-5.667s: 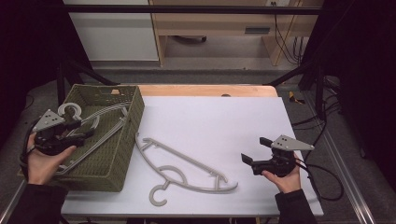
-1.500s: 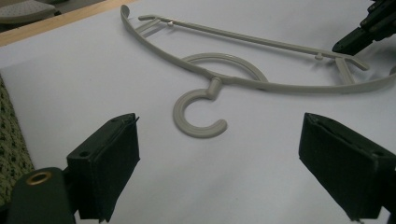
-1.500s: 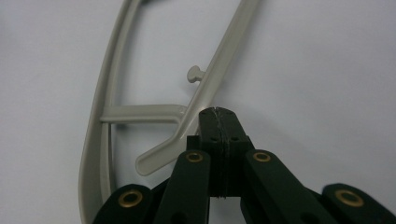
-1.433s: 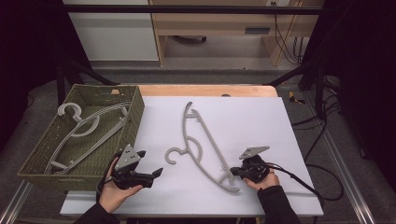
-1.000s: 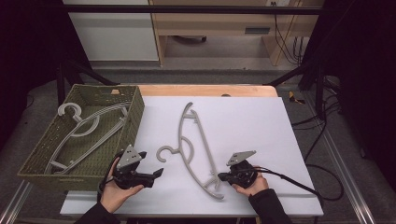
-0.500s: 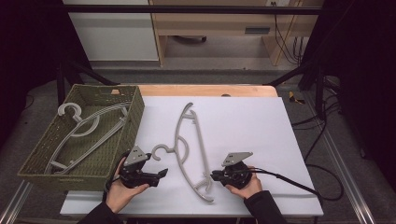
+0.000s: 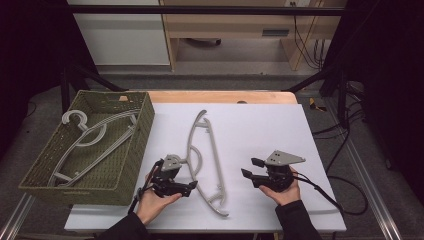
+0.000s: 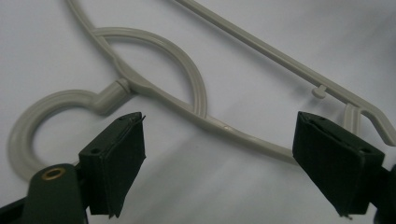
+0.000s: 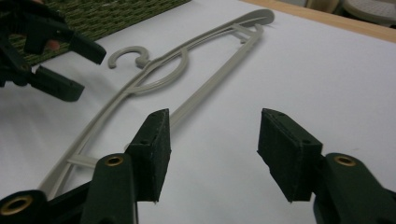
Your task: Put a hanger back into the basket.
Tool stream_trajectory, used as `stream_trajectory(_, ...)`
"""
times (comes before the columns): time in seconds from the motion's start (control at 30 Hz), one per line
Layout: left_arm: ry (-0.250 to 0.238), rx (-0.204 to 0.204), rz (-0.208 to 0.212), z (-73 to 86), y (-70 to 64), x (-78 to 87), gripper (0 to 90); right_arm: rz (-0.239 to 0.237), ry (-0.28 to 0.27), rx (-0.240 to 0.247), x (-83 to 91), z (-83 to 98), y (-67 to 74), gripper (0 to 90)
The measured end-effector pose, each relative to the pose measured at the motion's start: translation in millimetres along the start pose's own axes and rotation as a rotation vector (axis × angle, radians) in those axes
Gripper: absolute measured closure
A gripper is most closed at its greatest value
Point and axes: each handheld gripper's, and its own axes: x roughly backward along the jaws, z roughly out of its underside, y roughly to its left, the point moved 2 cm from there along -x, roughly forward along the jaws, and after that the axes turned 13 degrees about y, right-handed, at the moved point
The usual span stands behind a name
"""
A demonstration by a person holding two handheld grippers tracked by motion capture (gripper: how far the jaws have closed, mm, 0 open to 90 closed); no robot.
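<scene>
Grey hanger (image 7: pixel 202 160): flat on the white surface (image 7: pixel 260 130), lengthwise between the two hands, hook toward the green basket (image 7: pixel 127 170).

Left hand-held gripper (image 7: pixel 189 187): jaws wide, nothing clamped, poised over the hanger's shoulder just beside the hook (image 8: pixel 42 121).

Right hand-held gripper (image 7: pixel 250 167): jaws have just been opening, about half wide, nothing between them; stands apart from the hanger on its far side, pointing toward it.

Both claws (image 7: pixel 194 186) (image 7: pixel 248 168) gaping, empty-jawed

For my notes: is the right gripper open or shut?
Open: the right gripper has just opened; nothing between its jaws, hanger beside.
</scene>
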Motion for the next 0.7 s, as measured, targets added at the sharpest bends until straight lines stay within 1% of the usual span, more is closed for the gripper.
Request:
stream_trajectory(0.07,0.021,0.011,-0.007,-2.4,-3.0,-8.1,16.5,0.007,-0.010,-0.013,1.9,0.2,-2.7,39.2)
stream_trajectory(0.1,0.031,0.012,-0.006,-3.1,-3.9,-11.7,16.5,0.013,-0.011,-0.015,2.7,0.6,-3.7,37.9)
stream_trajectory(0.13,0.036,0.023,0.000,-3.8,-5.3,-15.3,16.6,0.018,-0.014,-0.022,3.0,0.6,-4.5,36.4)
stream_trajectory(0.23,0.054,0.024,-0.012,-4.2,-8.2,-22.9,16.5,0.034,-0.011,-0.025,4.6,1.2,-6.4,34.0)
stream_trajectory(0.3,0.062,0.020,-0.011,-3.5,-9.9,-26.3,16.5,0.044,-0.012,-0.027,5.5,1.2,-7.5,32.7)
stream_trajectory(0.4,0.073,-0.001,-0.005,-2.9,-12.5,-29.2,16.6,0.055,-0.018,-0.033,6.9,0.8,-8.3,30.6)
stream_trajectory(0.5,0.077,-0.020,-0.029,-2.3,-15.7,-31.1,15.9,0.065,-0.019,-0.037,7.9,0.7,-8.5,29.3)
stream_trajectory(0.63,0.081,-0.020,-0.053,-2.0,-19.3,-32.5,15.0,0.073,-0.014,-0.035,7.7,0.9,-8.9,26.8)
stream_trajectory(0.7,0.090,-0.024,-0.057,-2.5,-19.7,-32.5,15.1,0.075,-0.012,-0.037,7.8,0.8,-9.1,25.6)
